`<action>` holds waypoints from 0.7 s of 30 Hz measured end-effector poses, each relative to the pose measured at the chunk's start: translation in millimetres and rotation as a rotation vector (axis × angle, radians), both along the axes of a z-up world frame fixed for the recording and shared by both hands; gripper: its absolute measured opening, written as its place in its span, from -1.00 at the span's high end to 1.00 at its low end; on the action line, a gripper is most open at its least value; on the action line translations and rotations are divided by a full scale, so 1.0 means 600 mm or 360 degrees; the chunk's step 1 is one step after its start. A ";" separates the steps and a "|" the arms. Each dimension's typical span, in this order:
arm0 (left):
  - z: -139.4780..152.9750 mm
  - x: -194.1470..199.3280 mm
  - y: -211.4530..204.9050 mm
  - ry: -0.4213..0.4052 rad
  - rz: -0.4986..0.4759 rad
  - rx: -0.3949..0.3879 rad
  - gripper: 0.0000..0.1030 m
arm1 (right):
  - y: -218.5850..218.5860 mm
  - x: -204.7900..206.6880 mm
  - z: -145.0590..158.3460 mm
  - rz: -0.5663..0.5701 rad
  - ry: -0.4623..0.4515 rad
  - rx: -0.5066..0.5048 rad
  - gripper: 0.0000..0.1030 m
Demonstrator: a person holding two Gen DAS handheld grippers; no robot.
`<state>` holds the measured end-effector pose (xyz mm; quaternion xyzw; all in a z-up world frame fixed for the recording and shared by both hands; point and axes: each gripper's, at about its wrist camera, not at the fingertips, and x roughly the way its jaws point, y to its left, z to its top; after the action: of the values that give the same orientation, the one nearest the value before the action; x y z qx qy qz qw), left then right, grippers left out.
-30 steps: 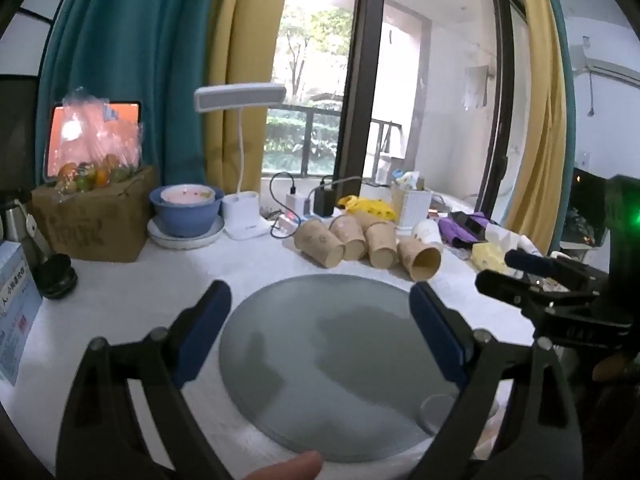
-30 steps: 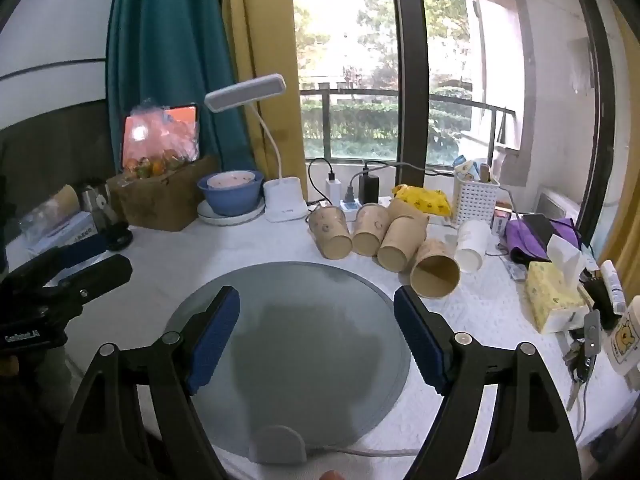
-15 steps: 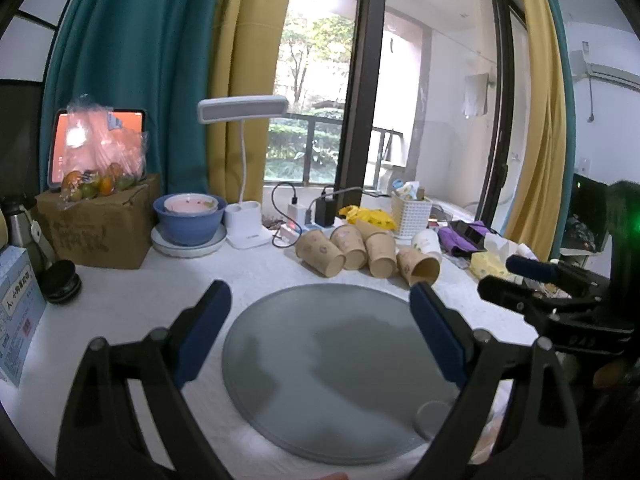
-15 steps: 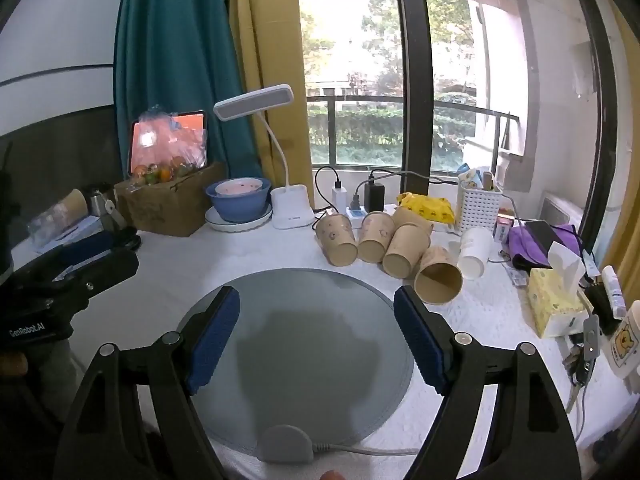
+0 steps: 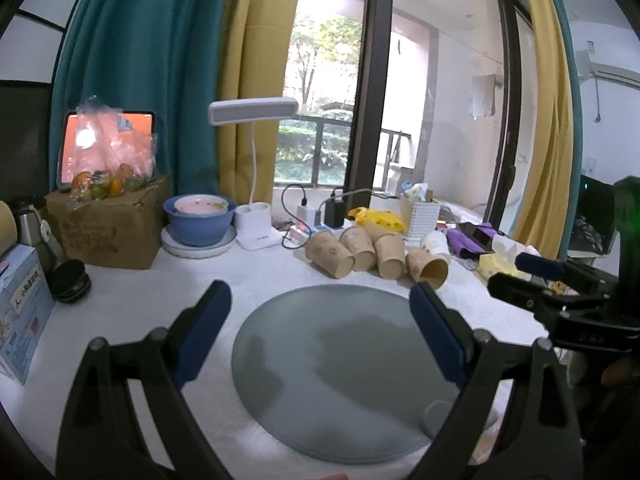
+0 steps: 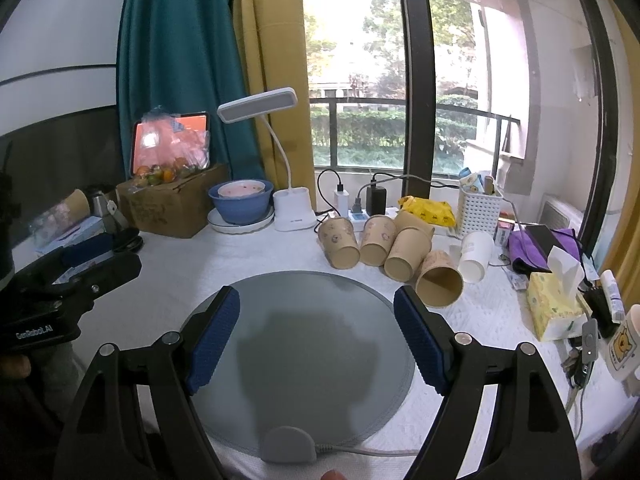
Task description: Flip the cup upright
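Several brown paper cups (image 6: 439,285) lie on their sides in a row behind a round grey mat (image 6: 304,344), mouths toward me; a white cup (image 6: 476,256) lies at the row's right end. The cups (image 5: 428,268) and mat (image 5: 340,364) also show in the left wrist view. My left gripper (image 5: 320,320) is open and empty above the mat's near left. My right gripper (image 6: 316,332) is open and empty above the mat's near edge. Each gripper shows in the other's view, the right one (image 5: 540,276) and the left one (image 6: 80,260).
A white desk lamp (image 6: 292,208), blue bowl on a plate (image 6: 240,204), cardboard box with fruit (image 6: 172,204) and power strip stand at the back. A tissue box (image 6: 552,312), white basket (image 6: 478,208) and purple cloth (image 6: 548,248) sit at the right. A blue carton (image 5: 20,312) is at the left.
Both grippers have risen and drawn back a little from the table; the mat and cups sit lower and farther in view. Jaws stay open.
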<state>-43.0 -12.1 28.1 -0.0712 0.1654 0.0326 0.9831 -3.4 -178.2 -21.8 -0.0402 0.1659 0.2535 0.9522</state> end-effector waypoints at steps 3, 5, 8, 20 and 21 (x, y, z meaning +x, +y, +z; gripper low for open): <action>0.000 -0.002 0.002 -0.0010 0.0006 0.0000 -0.78 | 0.000 0.000 0.003 0.0001 -0.0006 -0.0001 -0.59; 0.001 -0.002 0.003 -0.0015 0.0010 -0.0001 -0.78 | 0.000 0.000 0.003 0.0000 -0.0007 -0.0001 -0.59; 0.001 -0.003 0.004 -0.0020 0.0014 -0.0003 -0.78 | 0.000 0.000 0.003 0.0001 -0.0008 -0.0001 -0.59; 0.003 -0.010 0.006 -0.0051 0.0012 -0.0003 -0.78 | 0.005 -0.003 0.011 -0.0003 -0.0037 -0.0008 -0.59; 0.003 -0.010 0.005 -0.0049 0.0014 -0.0003 -0.78 | 0.004 -0.004 0.009 -0.0005 -0.0039 -0.0008 -0.59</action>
<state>-49.2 -9.4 30.0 -0.0734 0.1499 0.0358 0.9853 -5.7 -175.7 -16.3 -0.0456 0.1548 0.2511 0.9544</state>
